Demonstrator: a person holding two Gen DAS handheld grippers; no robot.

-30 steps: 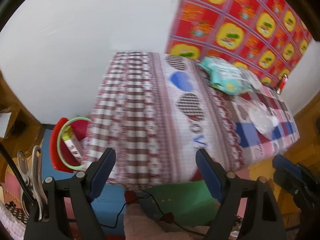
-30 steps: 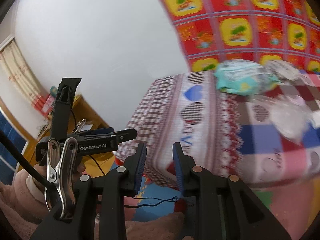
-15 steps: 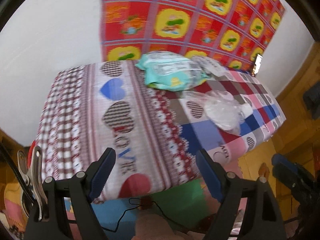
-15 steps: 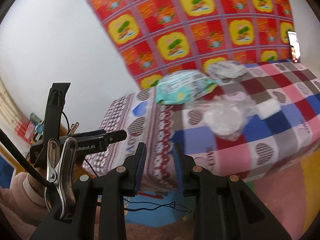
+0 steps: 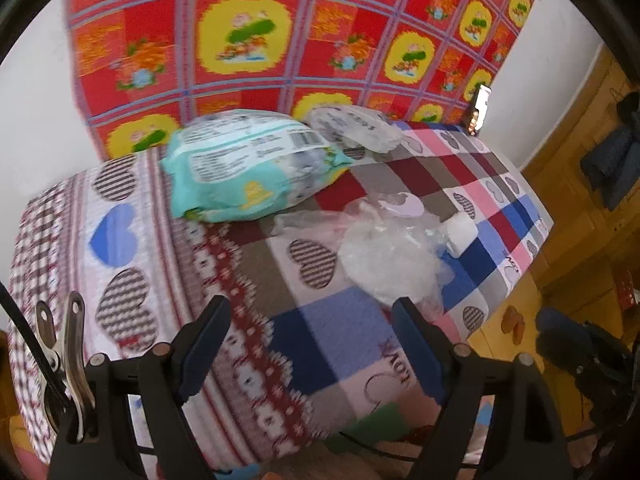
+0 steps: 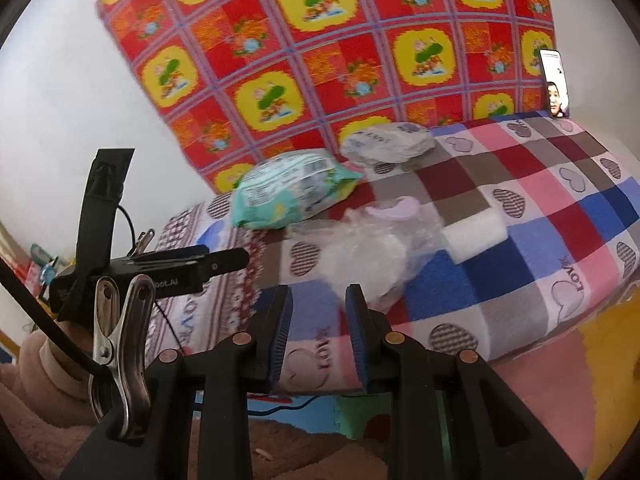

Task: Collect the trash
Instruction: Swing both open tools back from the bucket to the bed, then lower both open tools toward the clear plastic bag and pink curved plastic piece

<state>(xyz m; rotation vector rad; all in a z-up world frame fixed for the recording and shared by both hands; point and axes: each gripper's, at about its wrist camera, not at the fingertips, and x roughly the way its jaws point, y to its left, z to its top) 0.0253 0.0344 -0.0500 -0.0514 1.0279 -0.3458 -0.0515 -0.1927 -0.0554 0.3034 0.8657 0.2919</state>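
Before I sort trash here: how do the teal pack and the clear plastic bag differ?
The teal pack is opaque, printed and plump; the clear plastic bag is see-through, plain and crumpled. The teal pack lies nearer the red patterned backdrop, the clear plastic bag nearer the front edge. Both rest on the checked blanket.

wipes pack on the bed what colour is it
Teal wipes pack, with white label panels; the left wrist view shows it best.
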